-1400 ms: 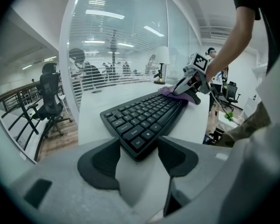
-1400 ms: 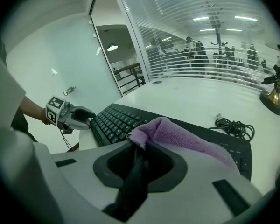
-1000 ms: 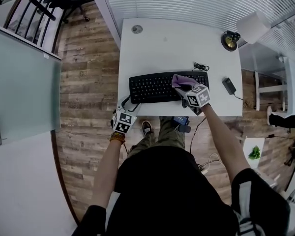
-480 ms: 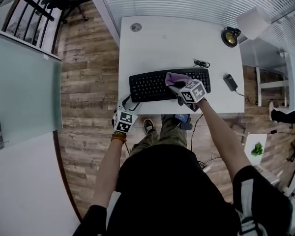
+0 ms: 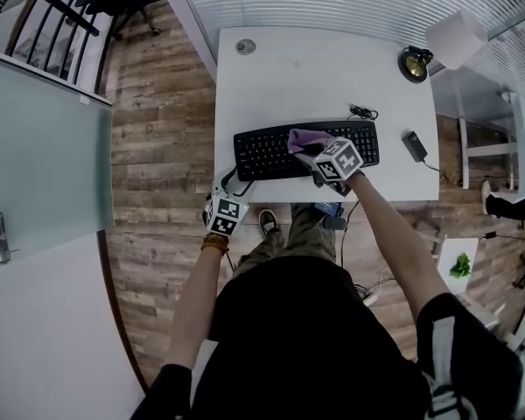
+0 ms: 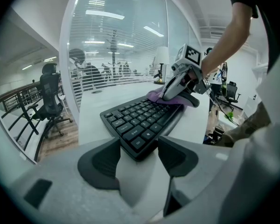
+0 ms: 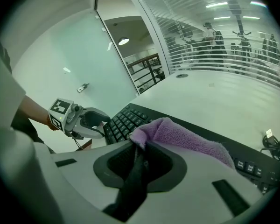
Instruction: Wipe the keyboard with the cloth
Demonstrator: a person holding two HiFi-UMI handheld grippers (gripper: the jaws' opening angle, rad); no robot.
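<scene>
A black keyboard lies along the front of the white desk. My right gripper is shut on a purple cloth, which rests on the keys right of the middle. In the right gripper view the cloth bunches out from between the shut jaws of the right gripper. My left gripper sits at the keyboard's front left corner. In the left gripper view that corner of the keyboard is wedged between the jaws of the left gripper, touching both pads.
A black and brass lamp stands at the desk's back right. A small black adapter and a coiled cable lie right of and behind the keyboard. A round grommet is at the back left. Wooden floor surrounds the desk.
My right gripper has slid the cloth leftward along the keys. The left gripper has stayed at the keyboard's front left corner.
</scene>
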